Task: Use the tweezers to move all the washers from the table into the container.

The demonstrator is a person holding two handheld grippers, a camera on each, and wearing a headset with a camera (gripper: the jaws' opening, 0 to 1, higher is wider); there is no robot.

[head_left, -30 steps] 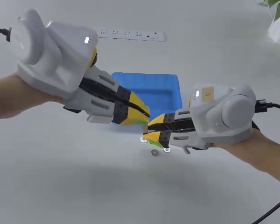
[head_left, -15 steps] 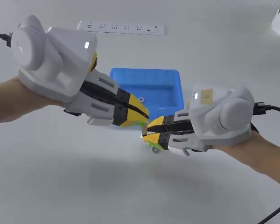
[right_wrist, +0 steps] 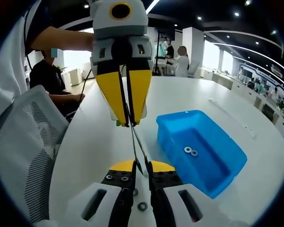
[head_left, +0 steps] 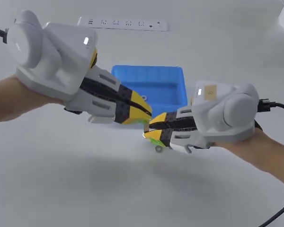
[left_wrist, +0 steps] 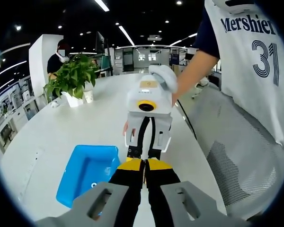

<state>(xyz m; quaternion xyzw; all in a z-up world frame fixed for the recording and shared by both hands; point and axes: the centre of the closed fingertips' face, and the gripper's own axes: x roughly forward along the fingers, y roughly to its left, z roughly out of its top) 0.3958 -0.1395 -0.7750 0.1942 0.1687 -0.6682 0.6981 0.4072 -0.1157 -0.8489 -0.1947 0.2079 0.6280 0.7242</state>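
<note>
Thin metal tweezers (right_wrist: 135, 142) run between the two grippers, which meet tip to tip. My left gripper (head_left: 146, 113) comes in from the left and is shut on one end of them. From the right, my right gripper (head_left: 149, 134) is shut on the other end. Both hover just in front of the blue container (head_left: 146, 69), which holds two washers (right_wrist: 188, 150). A loose washer (head_left: 157, 149) lies on the white table under the right gripper's jaws, and the right gripper view has two washers (right_wrist: 142, 206) there.
A white power strip (head_left: 123, 23) lies on the table beyond the container. A potted plant (left_wrist: 73, 78) stands farther along the table. A mesh chair (right_wrist: 23, 142) is beside the table edge, with people standing in the background.
The head camera has tipped, so the container and power strip sit higher in the picture. The grippers stay joined on the tweezers; the right one now covers washers seen earlier.
</note>
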